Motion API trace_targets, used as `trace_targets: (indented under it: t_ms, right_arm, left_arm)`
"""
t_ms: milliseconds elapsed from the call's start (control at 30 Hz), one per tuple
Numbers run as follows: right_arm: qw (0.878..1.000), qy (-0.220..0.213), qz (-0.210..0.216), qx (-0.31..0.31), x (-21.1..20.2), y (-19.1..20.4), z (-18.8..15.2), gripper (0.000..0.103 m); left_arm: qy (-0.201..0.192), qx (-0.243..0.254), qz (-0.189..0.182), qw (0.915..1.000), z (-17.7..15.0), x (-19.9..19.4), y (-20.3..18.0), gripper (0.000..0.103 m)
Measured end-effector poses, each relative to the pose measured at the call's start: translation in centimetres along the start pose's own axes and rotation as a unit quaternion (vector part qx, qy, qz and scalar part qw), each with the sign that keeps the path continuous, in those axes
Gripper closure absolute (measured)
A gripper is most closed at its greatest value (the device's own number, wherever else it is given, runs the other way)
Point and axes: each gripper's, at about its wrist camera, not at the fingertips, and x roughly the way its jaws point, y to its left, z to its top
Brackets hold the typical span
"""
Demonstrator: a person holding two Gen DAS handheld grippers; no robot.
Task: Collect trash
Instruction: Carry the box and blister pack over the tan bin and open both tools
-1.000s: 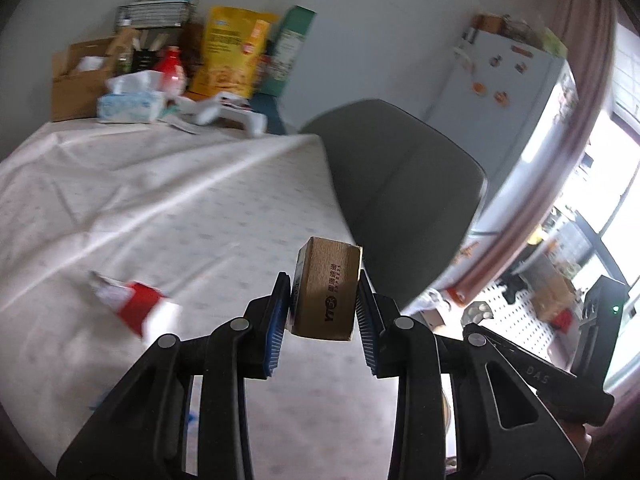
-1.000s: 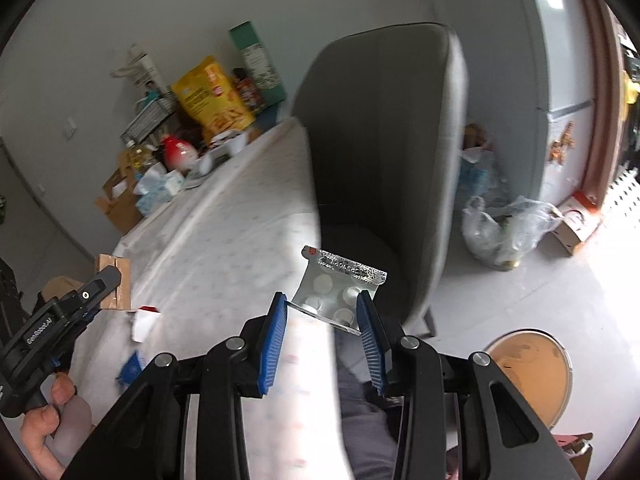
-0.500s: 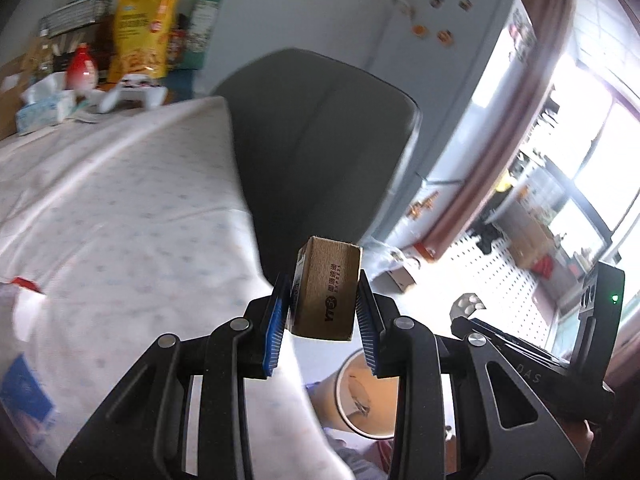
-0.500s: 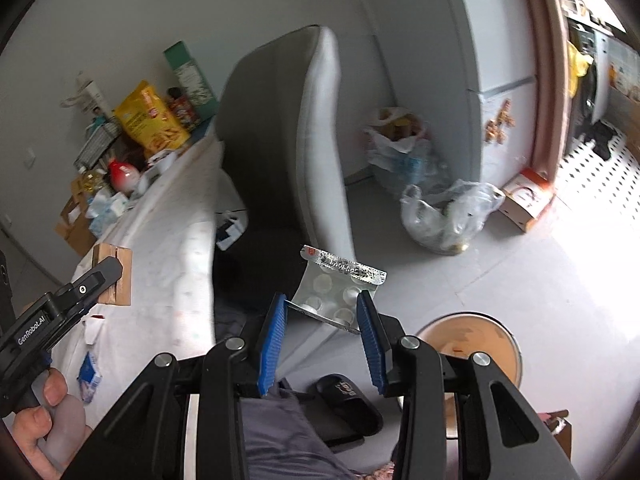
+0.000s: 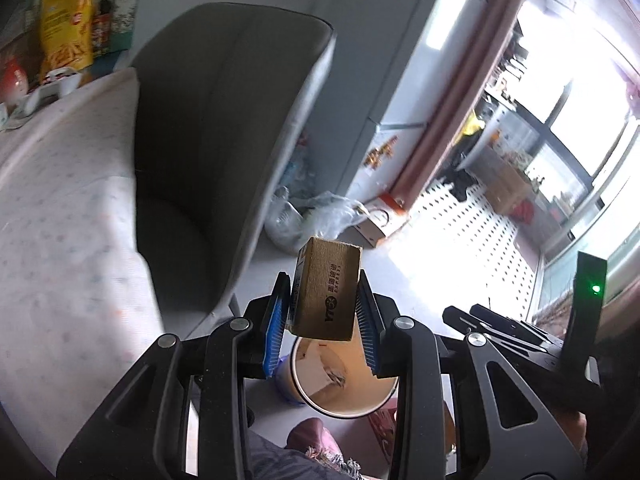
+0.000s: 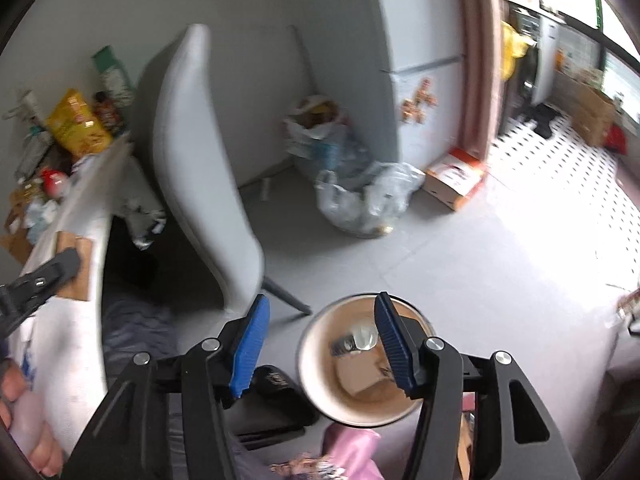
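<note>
On the left side, the left gripper [image 5: 322,318] is clenched on a small cardboard box [image 5: 327,294], exactly as it was one second ago. What has changed is the background: earlier the box was above the surface [image 5: 60,216] with its patterned cloth, and now it hangs just above the near rim of the round bin [image 5: 344,388] that stands on the floor beside the grey chair [image 5: 224,120]. So this piece of trash is not yet delivered, but it seems ready for release.

On the right side, the right gripper [image 6: 320,344] has just been opening its jaws, and now nothing is between them. Half a second ago they held a silver blister pack [image 6: 358,338]; now the pack lies inside the bin [image 6: 312,360], on top of a cardboard piece. This means one item is collected. The next step is probably to open the left jaws, so the box falls in too.
</note>
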Motion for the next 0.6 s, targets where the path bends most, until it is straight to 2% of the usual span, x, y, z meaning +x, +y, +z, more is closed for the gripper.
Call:
trace_targets:
  t_ms: [67, 267, 600]
  right_arm:
    - [1.000, 0.005, 0.002, 0.020, 0.3, -1.5, -0.2, 0.045]
    - [0.999, -0.016, -0.002, 0.043, -0.5, -3.7, 0.2, 0.032]
    - [0.995, -0.056, -0.008, 0.083, -2.8, -7.4, 1.3, 0.028]
  left_arm:
    - [0.008, 0.006, -0.002, 0.9999, -0.1, 0.7, -0.7, 0.070]
    - [0.033, 0.020, -0.009, 0.9992, -0.4, 2.9, -2.5, 0.070]
    - [0.076, 0.046, -0.044, 0.9951, -0.8, 7.0, -7.3, 0.069]
